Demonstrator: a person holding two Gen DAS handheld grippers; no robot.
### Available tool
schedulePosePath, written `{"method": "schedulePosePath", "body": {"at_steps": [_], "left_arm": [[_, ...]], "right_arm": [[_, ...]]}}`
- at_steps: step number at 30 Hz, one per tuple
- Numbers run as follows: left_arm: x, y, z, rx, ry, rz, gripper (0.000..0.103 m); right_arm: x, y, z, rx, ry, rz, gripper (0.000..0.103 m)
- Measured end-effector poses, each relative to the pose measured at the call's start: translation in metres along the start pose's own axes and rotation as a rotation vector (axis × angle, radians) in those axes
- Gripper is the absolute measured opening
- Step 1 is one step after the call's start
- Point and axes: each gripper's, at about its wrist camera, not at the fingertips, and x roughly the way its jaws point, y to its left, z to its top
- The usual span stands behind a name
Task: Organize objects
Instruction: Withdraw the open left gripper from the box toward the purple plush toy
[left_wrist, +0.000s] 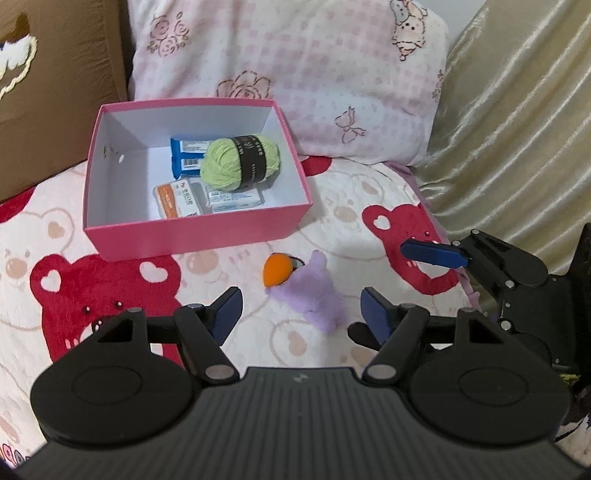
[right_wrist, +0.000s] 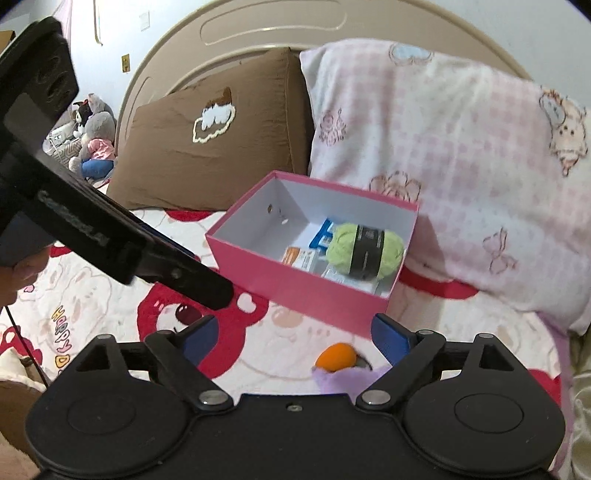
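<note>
Pink box (left_wrist: 192, 236) already holds yarn (left_wrist: 242, 162) and packets. Both claws, left (left_wrist: 301, 314) and right (right_wrist: 295, 339), gape empty. Next: grasp purple plush (left_wrist: 317, 295) on bed.

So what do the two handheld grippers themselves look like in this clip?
Both match: the left gripper and right gripper have matte black ribbed bodies, black linkage arms with silver pivot pins, round black side discs and dark blue finger pads. A thin black cable hangs beside the left one.

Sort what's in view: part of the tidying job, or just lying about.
Job: pink box, green yarn, packets in it, purple plush toy with orange part on the blanket.
Lying about: pink pillow, brown pillow, stuffed animals.
</note>
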Motion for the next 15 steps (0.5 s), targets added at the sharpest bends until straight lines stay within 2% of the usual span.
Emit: {"method": "schedulePosePath", "body": {"at_steps": [2, 6, 10, 13, 15], "left_arm": [[0.004, 0.006, -0.004, -0.016, -0.014, 0.005, 0.071], [0.014, 0.015, -0.011, -0.078, -0.006, -0.017, 0.071], [0.029, 0.018, -0.020, -0.107, 0.000, -0.034, 0.072], [0.044, 0.018, -0.027, -0.098, 0.007, -0.039, 0.073], [0.053, 0.017, -0.034, -0.078, -0.008, -0.007, 0.073]], "right_arm": [[0.006, 0.000, -0.009, -0.034, -0.015, 0.020, 0.092], [0.019, 0.001, -0.023, -0.079, -0.011, 0.004, 0.092], [0.031, 0.000, -0.034, -0.091, -0.044, -0.001, 0.092], [0.047, -0.004, -0.041, -0.098, -0.042, -0.022, 0.092], [0.055, -0.010, -0.043, -0.061, -0.023, -0.008, 0.092]]}}
